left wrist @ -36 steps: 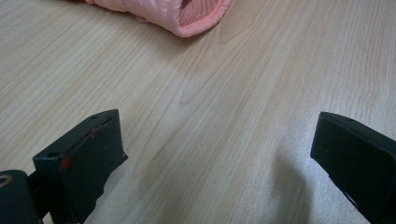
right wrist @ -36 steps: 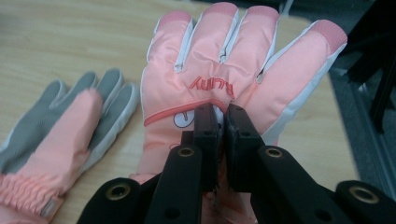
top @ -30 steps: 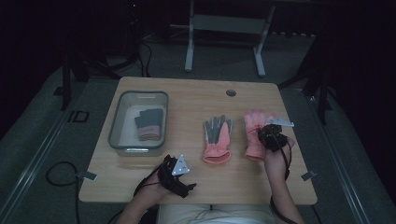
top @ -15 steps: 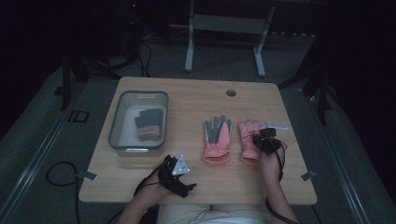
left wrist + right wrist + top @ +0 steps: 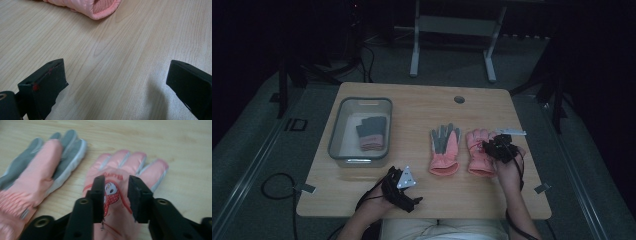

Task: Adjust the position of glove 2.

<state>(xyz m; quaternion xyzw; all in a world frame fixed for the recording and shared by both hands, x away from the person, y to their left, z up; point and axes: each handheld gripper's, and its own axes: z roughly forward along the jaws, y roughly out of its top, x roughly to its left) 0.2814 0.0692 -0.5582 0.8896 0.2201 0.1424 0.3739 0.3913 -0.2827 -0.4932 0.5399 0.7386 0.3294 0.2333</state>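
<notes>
The right claw is seen with its jaws parted over the back of the pink glove with the cartoon print; the jaws have just been opening, and the printed fabric lies between them without being pinched, so this glove is judged released. From that glove, taken here as the landmark, the second pink glove lies just beside it on the left, palm up with its grey grip side showing, the two laid flat with fingers pointing away from the person. Farther left of the landmark glove, well apart, a clear plastic bin stands on the counter, and a dark folded pair of gloves is seen inside it. Nearer the person and left of the landmark glove, the left claw rests on the counter with its jaws wide and nothing between them. The pink pair is judged laid out side by side; whether it is meant to be stacked or moved to the bin cannot be told.
</notes>
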